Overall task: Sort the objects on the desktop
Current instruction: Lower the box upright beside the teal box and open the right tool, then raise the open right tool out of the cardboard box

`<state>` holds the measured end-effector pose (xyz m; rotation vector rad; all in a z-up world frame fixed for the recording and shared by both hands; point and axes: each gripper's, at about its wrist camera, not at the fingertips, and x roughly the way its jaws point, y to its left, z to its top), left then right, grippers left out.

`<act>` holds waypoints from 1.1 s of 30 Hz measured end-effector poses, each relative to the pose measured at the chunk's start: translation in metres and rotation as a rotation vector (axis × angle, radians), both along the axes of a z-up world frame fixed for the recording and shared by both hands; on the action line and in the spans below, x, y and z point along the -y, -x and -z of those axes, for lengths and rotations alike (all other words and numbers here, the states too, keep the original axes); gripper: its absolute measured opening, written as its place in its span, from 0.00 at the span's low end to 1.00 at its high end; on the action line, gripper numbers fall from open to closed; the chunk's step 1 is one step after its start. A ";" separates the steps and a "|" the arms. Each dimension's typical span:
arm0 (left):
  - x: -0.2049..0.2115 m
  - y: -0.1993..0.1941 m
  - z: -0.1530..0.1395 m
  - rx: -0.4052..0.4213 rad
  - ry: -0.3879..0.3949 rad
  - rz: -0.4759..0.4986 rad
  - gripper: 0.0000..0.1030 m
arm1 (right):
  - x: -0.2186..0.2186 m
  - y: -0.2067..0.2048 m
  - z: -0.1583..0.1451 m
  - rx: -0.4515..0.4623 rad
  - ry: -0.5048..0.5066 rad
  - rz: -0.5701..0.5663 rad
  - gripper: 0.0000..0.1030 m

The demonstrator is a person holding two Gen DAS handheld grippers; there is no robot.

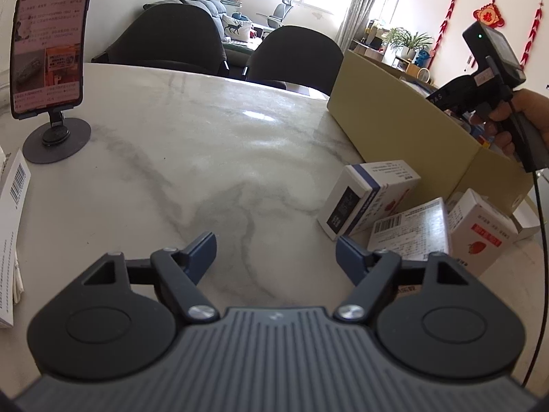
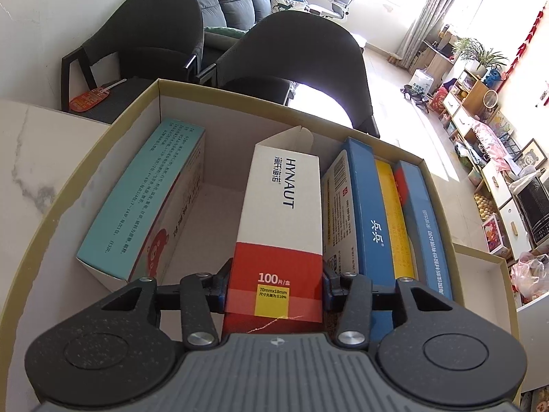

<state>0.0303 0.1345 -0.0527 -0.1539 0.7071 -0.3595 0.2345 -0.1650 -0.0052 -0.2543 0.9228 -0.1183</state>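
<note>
My right gripper [image 2: 274,286] is shut on a white and red HYNAUT box [image 2: 281,213], held inside the tan cardboard box [image 2: 113,130] between a teal box [image 2: 137,202] on the left and a row of blue and yellow boxes [image 2: 370,213] on the right. My left gripper [image 1: 276,250] is open over the marble table [image 1: 192,151], nothing between its fingers. Three small white boxes lie to its right: one with a blue stripe [image 1: 369,199], a flat one with a barcode [image 1: 411,230], one with a strawberry [image 1: 480,233]. The right gripper's body [image 1: 494,68] hangs above the tan box [image 1: 394,110].
A phone on a round stand [image 1: 51,68] stands at the table's far left. A white box with a barcode [image 1: 12,213] lies at the left edge. Two dark chairs [image 1: 295,58] sit behind the table. A hand [image 1: 518,116] grips the right tool.
</note>
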 end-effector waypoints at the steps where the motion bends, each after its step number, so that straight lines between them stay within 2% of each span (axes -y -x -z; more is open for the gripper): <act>1: 0.000 0.001 0.000 -0.002 -0.001 -0.001 0.76 | 0.000 0.000 0.000 0.004 0.008 0.001 0.50; 4: -0.001 0.003 0.000 0.008 -0.010 0.001 0.80 | 0.001 0.004 -0.004 0.030 -0.013 0.004 0.54; 8: 0.000 0.006 0.002 0.038 -0.050 0.023 0.83 | 0.005 0.016 -0.015 0.076 -0.082 -0.004 0.68; 11: 0.004 0.007 0.004 0.056 -0.087 0.047 0.88 | 0.007 0.032 -0.027 0.123 -0.124 -0.012 0.73; 15: 0.012 0.008 0.009 0.063 -0.124 0.078 0.94 | 0.010 0.061 -0.044 0.201 -0.163 -0.024 0.83; 21: 0.020 0.011 0.013 0.089 -0.173 0.099 1.00 | 0.021 0.119 -0.064 0.305 -0.220 -0.029 0.94; 27: 0.021 0.009 0.015 0.086 -0.183 0.103 1.00 | 0.036 0.183 -0.060 0.365 -0.236 0.015 0.96; 29: 0.024 0.008 0.016 0.084 -0.203 0.103 1.00 | 0.041 0.204 -0.058 0.385 -0.241 0.030 0.99; 33: 0.030 0.008 0.017 0.085 -0.247 0.103 1.00 | 0.051 0.246 -0.047 0.408 -0.240 0.075 0.99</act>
